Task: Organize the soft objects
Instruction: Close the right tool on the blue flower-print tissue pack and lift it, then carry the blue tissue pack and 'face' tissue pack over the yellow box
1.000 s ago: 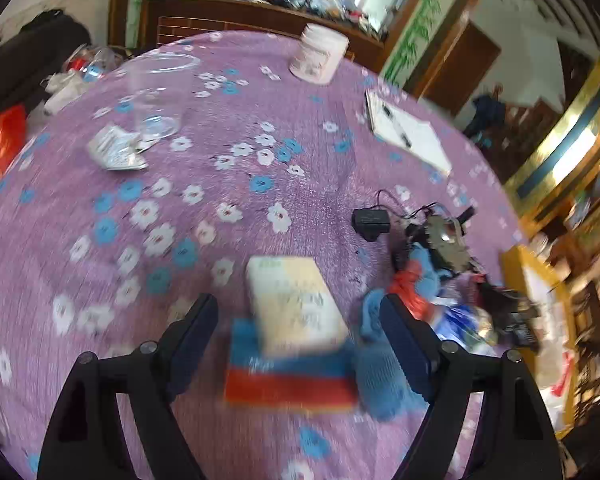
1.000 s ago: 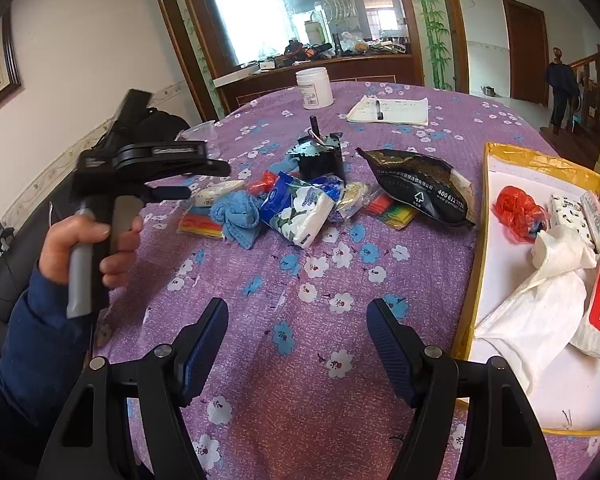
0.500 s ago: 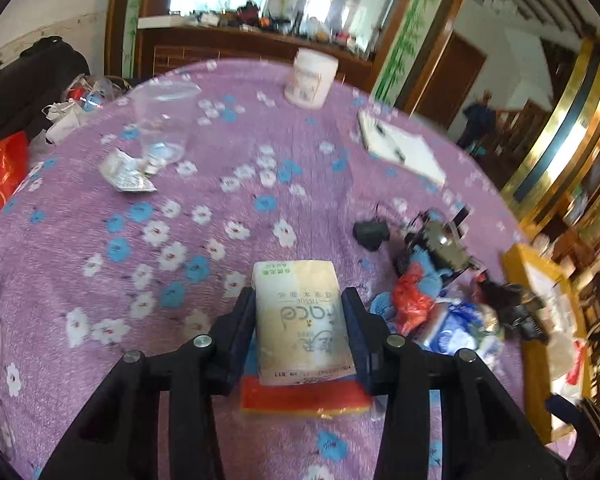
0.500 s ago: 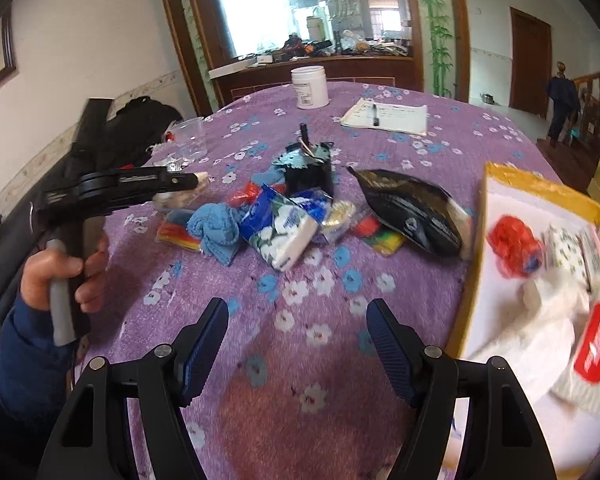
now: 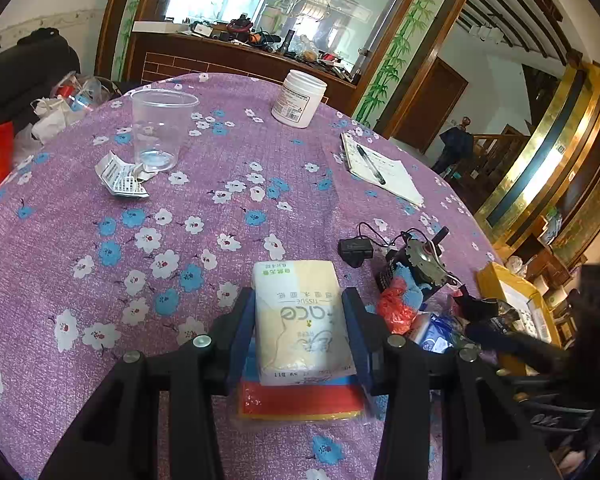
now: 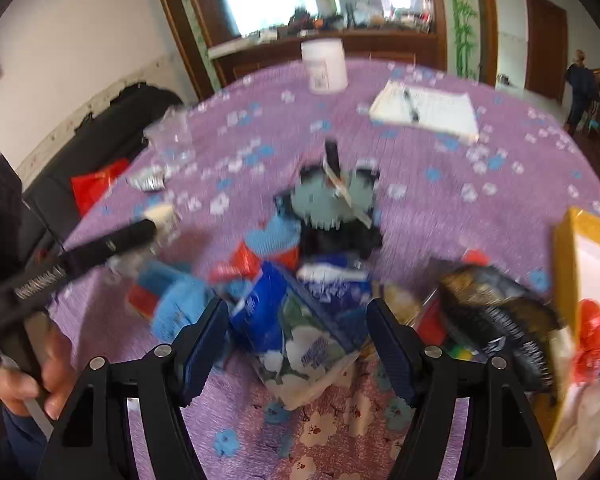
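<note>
My left gripper (image 5: 300,328) is shut on a cream tissue pack (image 5: 300,316) and holds it over a red, yellow and blue sponge pack (image 5: 296,398) on the purple floral tablecloth (image 5: 180,208). My right gripper (image 6: 296,344) is open, its fingers either side of a blue-and-white tissue pack (image 6: 300,328) in a pile with a blue cloth (image 6: 176,308) and a red bag (image 6: 236,264). The left gripper (image 6: 156,224) shows at the left of the blurred right wrist view.
A clear plastic cup (image 5: 160,128), crumpled paper (image 5: 120,176), a white jar (image 5: 300,98) and a notepad with pen (image 5: 380,168) lie further back. A black device with cable (image 5: 416,260) sits right of the pile. A black snack bag (image 6: 496,320) and a yellow-rimmed tray (image 6: 568,264) are at right.
My left gripper closed on the cream tissue pack and lifted it slightly. My right gripper moved forward to the pile, now straddling the blue-and-white pack.
</note>
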{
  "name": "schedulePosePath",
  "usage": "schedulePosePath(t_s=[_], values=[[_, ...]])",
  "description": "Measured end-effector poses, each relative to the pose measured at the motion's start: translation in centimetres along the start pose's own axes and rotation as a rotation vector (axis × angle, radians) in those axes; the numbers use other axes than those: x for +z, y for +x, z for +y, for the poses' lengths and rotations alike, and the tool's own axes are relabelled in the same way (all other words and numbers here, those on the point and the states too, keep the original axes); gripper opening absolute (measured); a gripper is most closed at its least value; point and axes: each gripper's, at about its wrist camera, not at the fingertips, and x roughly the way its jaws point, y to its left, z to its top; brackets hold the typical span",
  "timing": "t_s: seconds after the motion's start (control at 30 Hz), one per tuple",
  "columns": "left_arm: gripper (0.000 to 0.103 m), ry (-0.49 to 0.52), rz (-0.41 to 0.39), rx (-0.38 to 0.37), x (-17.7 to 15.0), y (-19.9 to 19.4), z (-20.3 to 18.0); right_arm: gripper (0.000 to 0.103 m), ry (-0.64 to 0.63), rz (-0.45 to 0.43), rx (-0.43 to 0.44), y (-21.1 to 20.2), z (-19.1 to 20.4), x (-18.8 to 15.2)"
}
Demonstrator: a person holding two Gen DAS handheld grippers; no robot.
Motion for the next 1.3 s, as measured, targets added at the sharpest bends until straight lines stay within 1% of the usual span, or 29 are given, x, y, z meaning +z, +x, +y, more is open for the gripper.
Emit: schedulePosePath(t_s=[0.07,0.13,0.17,0.2,0.27,0.3,0.33,0.5,0.57,0.6,0.7,0.8,0.93,1.07,1.2,1.3], values=[[0.042,-0.005,0.002,-0.005,-0.1,-0.1,0.2,0.078,-0.057,0.018,0.026,-0.1,1.1,-1.0],[0.042,-0.006,0.003,-0.010,-0.1,-0.1,0.2,0.078,-0.118,0.056,0.111,-0.4,2.4,-1.9],[0.042,-0.003,0.001,-0.012,-0.1,-0.2,0.1,0.078,-0.153,0.057,0.118,-0.6,3.2,-2.4],[0.043,0.004,-0.001,-0.013,-0.1,-0.2,-0.1,0.078,-0.178,0.050,0.087,-0.8,3.7,-2.7],[0.043,0.012,-0.003,-0.014,-0.1,-0.2,-0.3,0.078,-0.226,0.031,-0.021,-0.8,4.4,-2.9],[0.043,0.015,-0.002,-0.015,-0.2,-0.2,-0.4,0.078,-0.242,0.024,-0.052,-0.6,4.5,-2.8],[0.043,0.017,0.000,-0.015,-0.2,-0.1,-0.4,0.078,-0.244,0.025,-0.048,-0.5,4.6,-2.7],[0.042,0.026,0.006,-0.018,-0.3,0.2,-0.6,0.077,-0.203,0.052,-0.019,1.2,4.3,-2.6],[0.043,0.035,0.006,-0.021,-0.3,0.2,-0.8,0.070,-0.213,0.047,-0.026,1.3,4.4,-2.8],[0.043,0.040,0.005,-0.024,-0.3,0.2,-0.9,0.057,-0.223,0.045,-0.041,1.3,4.6,-3.0],[0.043,0.058,-0.004,-0.039,-0.4,0.0,-1.3,0.053,-0.198,0.040,-0.048,1.2,4.5,-3.3],[0.043,0.073,-0.009,-0.056,-0.6,-0.2,-1.7,0.052,-0.142,0.006,-0.067,0.0,3.5,-3.5],[0.042,0.092,-0.008,-0.077,-0.7,-0.2,-2.2,0.052,-0.045,-0.040,-0.033,-2.3,1.9,-4.8],[0.043,0.118,-0.026,-0.093,-0.9,-0.6,-2.8,0.052,-0.007,-0.078,-0.007,-4.0,1.3,-6.1],[0.043,0.150,-0.059,-0.083,-1.1,-1.1,-3.5,0.052,0.005,-0.097,0.000,-4.8,1.3,-7.1],[0.043,0.172,-0.071,-0.060,-1.3,-1.3,-4.1,0.052,0.022,-0.099,-0.006,-5.2,1.0,-7.4]])
